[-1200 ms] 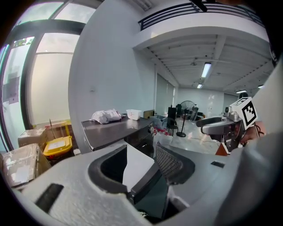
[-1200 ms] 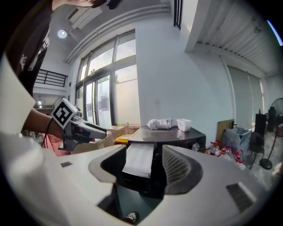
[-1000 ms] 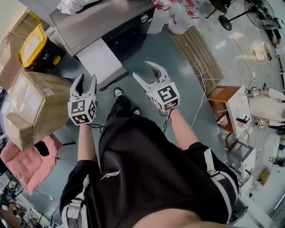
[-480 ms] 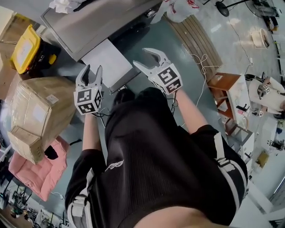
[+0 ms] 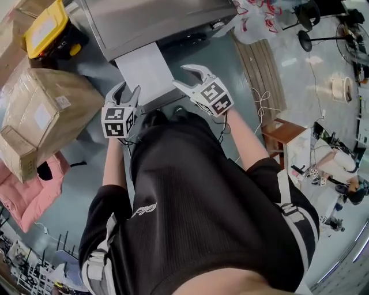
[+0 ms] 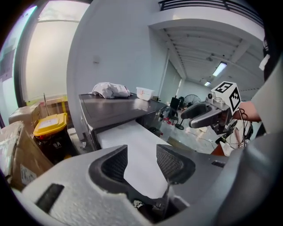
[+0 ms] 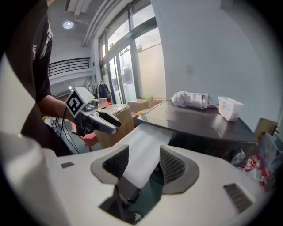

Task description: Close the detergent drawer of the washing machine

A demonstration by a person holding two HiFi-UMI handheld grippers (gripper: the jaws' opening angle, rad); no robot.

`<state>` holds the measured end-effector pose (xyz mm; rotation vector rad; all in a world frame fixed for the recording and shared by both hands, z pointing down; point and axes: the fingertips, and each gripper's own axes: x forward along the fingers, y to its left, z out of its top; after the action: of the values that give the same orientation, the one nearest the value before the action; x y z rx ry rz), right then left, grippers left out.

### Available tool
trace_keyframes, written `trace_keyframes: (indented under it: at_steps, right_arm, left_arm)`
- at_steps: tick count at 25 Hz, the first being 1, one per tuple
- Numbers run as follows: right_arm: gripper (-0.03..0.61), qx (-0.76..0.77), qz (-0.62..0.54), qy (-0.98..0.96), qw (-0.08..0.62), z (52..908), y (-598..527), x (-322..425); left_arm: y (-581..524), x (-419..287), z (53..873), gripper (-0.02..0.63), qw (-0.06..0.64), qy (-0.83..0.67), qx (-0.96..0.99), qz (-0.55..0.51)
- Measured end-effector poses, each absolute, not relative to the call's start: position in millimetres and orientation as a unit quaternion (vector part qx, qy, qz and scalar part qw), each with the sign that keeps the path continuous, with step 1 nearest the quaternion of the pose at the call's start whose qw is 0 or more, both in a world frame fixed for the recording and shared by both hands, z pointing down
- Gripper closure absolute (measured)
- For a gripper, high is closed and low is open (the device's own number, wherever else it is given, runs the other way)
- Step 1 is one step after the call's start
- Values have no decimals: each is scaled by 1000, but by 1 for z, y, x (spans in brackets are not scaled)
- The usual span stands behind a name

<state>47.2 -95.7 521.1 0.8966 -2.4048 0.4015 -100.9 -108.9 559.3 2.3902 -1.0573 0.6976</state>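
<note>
Hovering left gripper point(image 5: 128, 89) and right gripper point(image 5: 180, 76) by the front of the open detergent drawer point(image 5: 147, 72), the 2 claws gaping, gripping nothing. Just narrowing the right jaws slightly.

nothing legible; the red print on the white bag point(image 5: 253, 29) is too small.

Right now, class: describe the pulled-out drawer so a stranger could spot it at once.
Find the grey, steel-topped washing machine at the top of the head view. From its front a long flat drawer juts straight out. It is plain white, unlike the brown cardboard box nearby.
</note>
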Motion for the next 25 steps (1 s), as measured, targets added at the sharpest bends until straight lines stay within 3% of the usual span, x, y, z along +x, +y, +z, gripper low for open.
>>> trace_keyframes:
  at_steps: [11, 25]
  right_arm:
    - [360, 173, 166, -915, 326, 568, -38, 50]
    - [410, 167, 159, -914, 334, 610, -6, 57]
  left_arm:
    - [-39, -98, 587, 400, 246, -425, 819, 297]
    - [11, -100, 627, 397, 260, -466, 776, 337]
